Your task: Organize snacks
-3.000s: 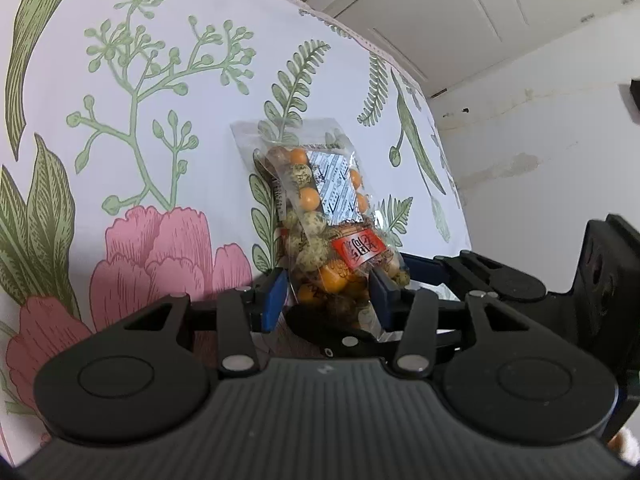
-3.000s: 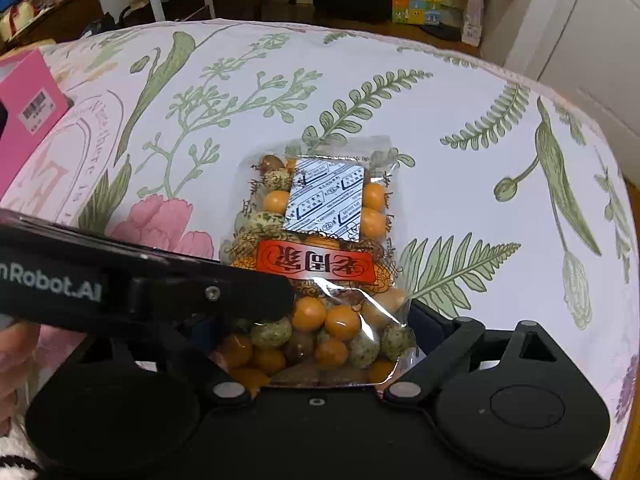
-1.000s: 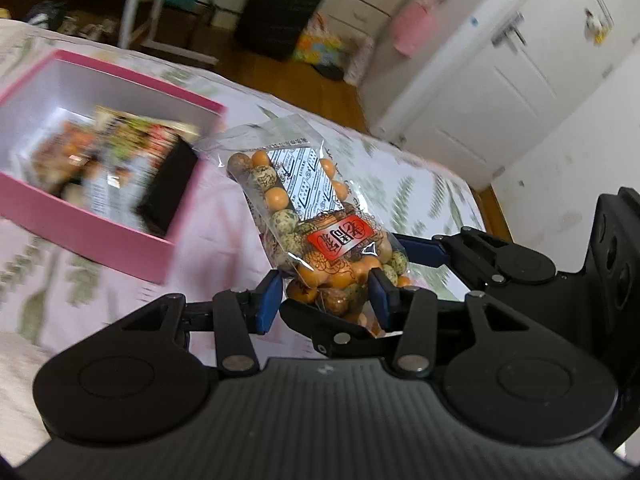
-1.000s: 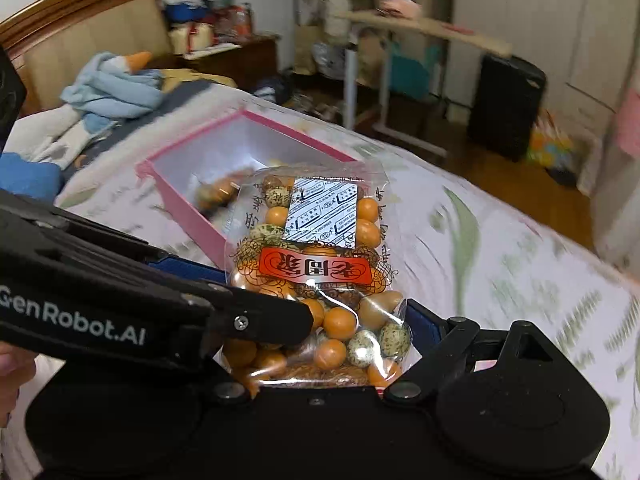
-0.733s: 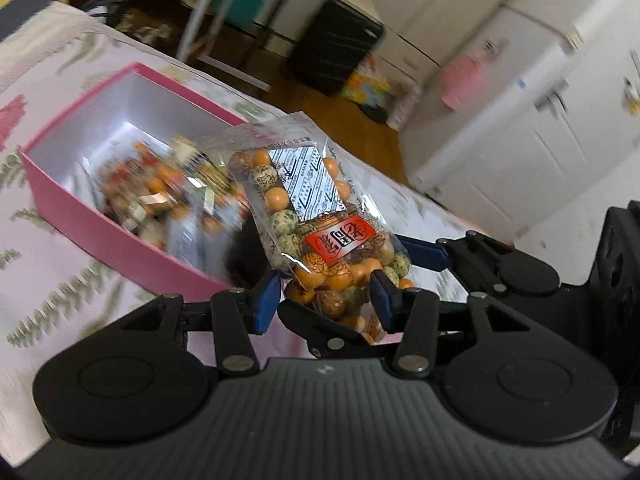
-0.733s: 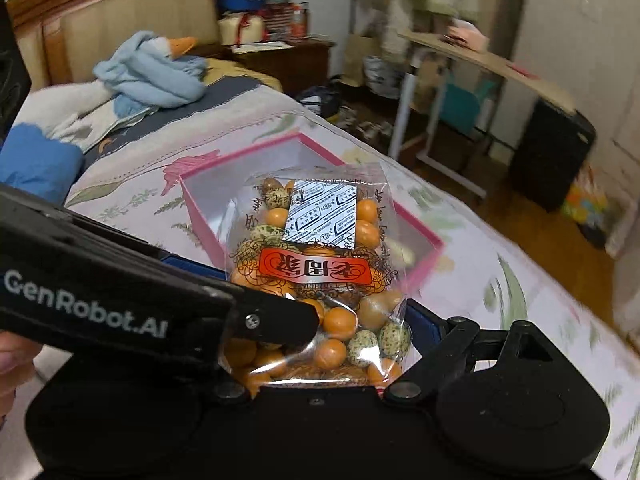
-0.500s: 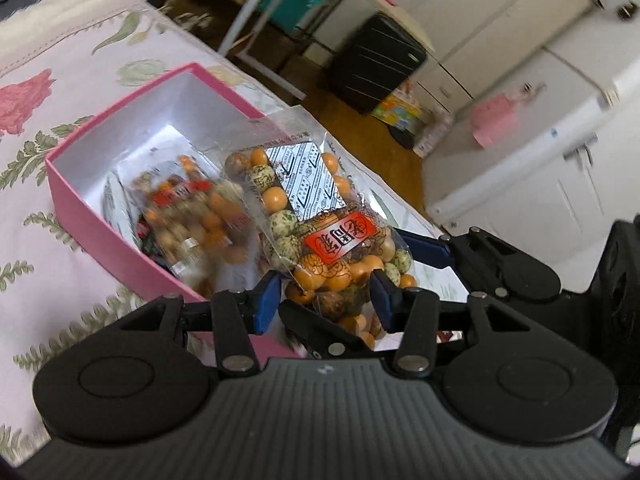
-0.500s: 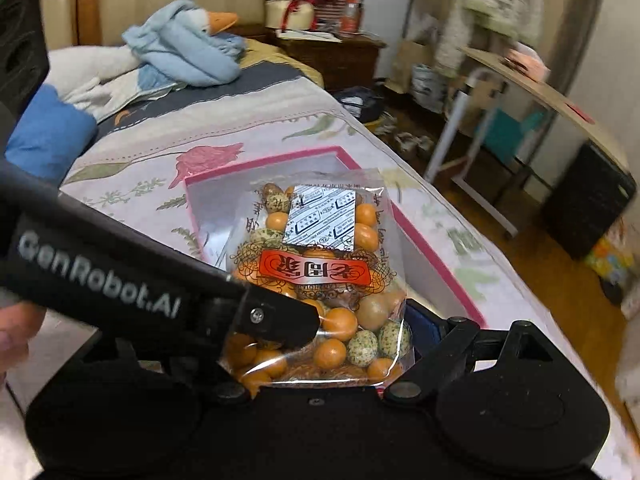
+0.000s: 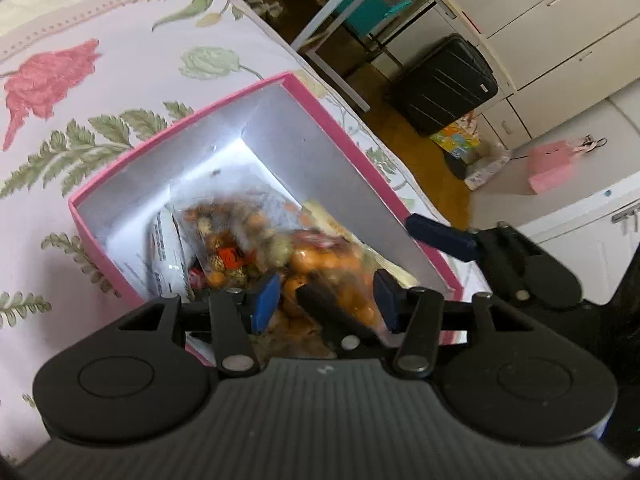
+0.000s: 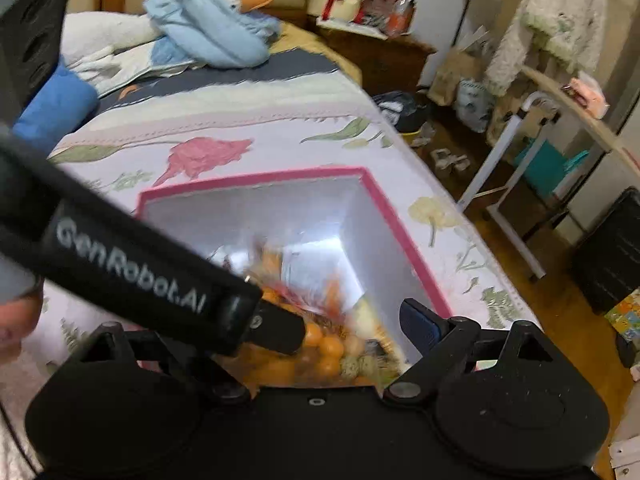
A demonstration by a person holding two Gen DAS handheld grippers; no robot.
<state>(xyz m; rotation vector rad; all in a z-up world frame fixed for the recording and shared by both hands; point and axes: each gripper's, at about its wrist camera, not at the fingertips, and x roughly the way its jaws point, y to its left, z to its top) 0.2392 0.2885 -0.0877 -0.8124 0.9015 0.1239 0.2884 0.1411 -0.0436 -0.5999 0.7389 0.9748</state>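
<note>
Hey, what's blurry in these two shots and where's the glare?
Left wrist view: the snack bag is smeared by motion, while the pink box rim and bedspread stay sharp; bright glare sits in the box's far inner corner. Right wrist view: the bag is streaked too, the box floor glares white, and the fisheye bends the room edges.

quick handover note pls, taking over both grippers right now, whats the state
Left hand-held gripper: pads flank the lower end of the snack bag; firmness of grip unclear, the bag is blurred.
Right hand-held gripper: jaws either side of the same bag, one finger hidden; cannot tell if it is clamping.
Bag sits over the near end of the open pink box on the floral bedspread.
Done: other snack packets already lie in the box.
Left: let this bag settle inside, then pull both grippers clear.
</note>
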